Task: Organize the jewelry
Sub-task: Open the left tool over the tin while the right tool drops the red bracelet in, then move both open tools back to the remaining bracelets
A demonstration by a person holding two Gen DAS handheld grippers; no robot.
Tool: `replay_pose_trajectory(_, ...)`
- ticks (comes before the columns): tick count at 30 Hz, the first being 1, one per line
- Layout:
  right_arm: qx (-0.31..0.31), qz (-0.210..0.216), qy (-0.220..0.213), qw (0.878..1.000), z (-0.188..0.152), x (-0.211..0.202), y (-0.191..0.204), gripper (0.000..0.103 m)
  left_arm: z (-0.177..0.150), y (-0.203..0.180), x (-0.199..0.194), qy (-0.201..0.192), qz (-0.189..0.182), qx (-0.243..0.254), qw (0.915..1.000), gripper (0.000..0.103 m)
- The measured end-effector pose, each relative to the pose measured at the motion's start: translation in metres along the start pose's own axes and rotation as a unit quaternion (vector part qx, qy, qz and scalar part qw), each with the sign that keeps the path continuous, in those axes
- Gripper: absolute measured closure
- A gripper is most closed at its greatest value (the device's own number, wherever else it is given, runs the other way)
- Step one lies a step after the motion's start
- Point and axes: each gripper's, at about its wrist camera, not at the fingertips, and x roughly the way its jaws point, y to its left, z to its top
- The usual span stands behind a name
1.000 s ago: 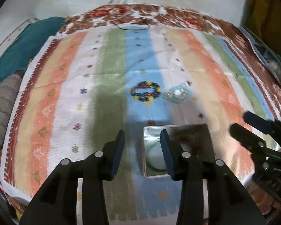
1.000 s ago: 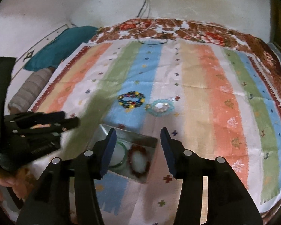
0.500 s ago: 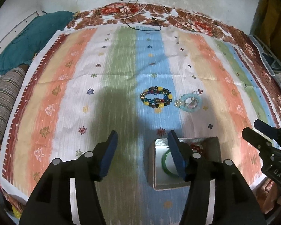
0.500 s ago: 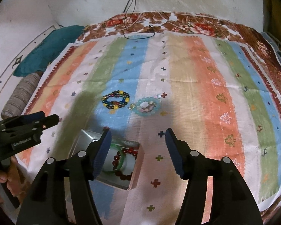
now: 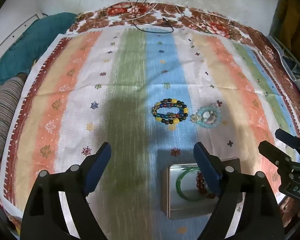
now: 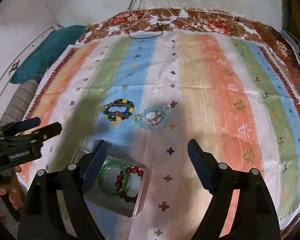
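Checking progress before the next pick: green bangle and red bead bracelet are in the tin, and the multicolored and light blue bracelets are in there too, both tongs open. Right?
Not quite. The multicolored bracelet and light blue bracelet still lie on the striped cloth, beyond the tin, as the right wrist view shows. The green bangle and red bead bracelet are inside, and both tongs are open.

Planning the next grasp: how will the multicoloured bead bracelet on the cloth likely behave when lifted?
The multicoloured bead bracelet looks like strung beads in a loose loop, so it will probably sag rather than hold its ring shape. The round, glossy beads may slip between flat pads. It looks light, lying flat on the striped cloth.
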Motion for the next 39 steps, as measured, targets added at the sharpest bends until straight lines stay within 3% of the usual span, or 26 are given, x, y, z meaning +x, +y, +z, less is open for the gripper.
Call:
replay_pose_trajectory(15, -0.002, -0.027, 0.027, 0.999, 0.015, 0.034, -0.006, 0.021, 0.021, 0.001, 0.040, 0.016, 0.021, -0.001, 0.9997, 0.019)
replay_pose_trajectory(39, 0.000, -0.048, 0.053, 0.997, 0.030, 0.081, -0.015, 0.021, 0.043, -0.004, 0.090, 0.041, 0.020, 0.003, 0.9989, 0.019)
